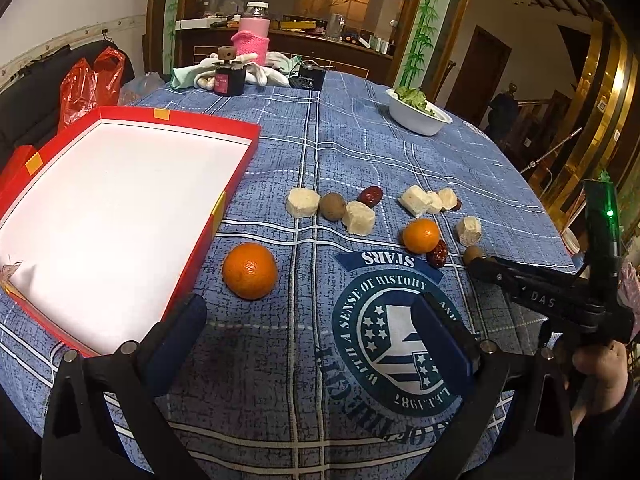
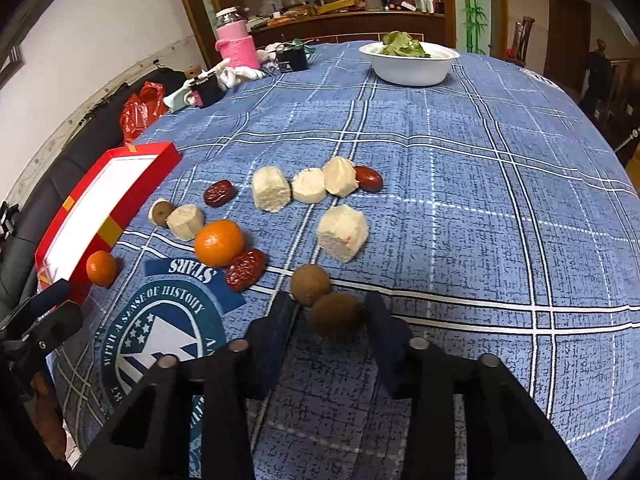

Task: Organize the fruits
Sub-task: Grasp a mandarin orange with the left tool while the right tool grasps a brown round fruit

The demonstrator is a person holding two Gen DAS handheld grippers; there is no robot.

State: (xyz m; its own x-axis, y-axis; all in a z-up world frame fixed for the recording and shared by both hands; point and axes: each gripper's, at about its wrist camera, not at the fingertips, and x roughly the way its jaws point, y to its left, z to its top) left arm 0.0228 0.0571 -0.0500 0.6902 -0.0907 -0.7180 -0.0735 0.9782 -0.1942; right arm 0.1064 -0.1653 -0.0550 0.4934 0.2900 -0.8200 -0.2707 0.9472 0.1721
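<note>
A red box (image 1: 224, 128) with a white inside lies at the left; it also shows in the right wrist view (image 2: 160, 156). Fruits lie loose on the blue checked cloth: an orange (image 1: 250, 271), a second orange (image 1: 421, 235), pale cut chunks (image 1: 303, 202), red dates (image 1: 371, 196) and brown round fruits (image 1: 333, 206). My left gripper (image 1: 316, 316) is open and empty, just short of the near orange. My right gripper (image 2: 330, 312) is open around a brown round fruit (image 2: 337, 316), its pads apart from it. A second brown fruit (image 2: 310, 283) lies just beyond.
A white bowl of greens (image 1: 418, 114) stands at the far right of the table. A pink-wrapped jar (image 1: 252, 40), a dark small box (image 1: 230, 76), white cloths and a black box (image 1: 308, 78) crowd the far edge. A red plastic bag (image 1: 86, 88) lies beyond the box.
</note>
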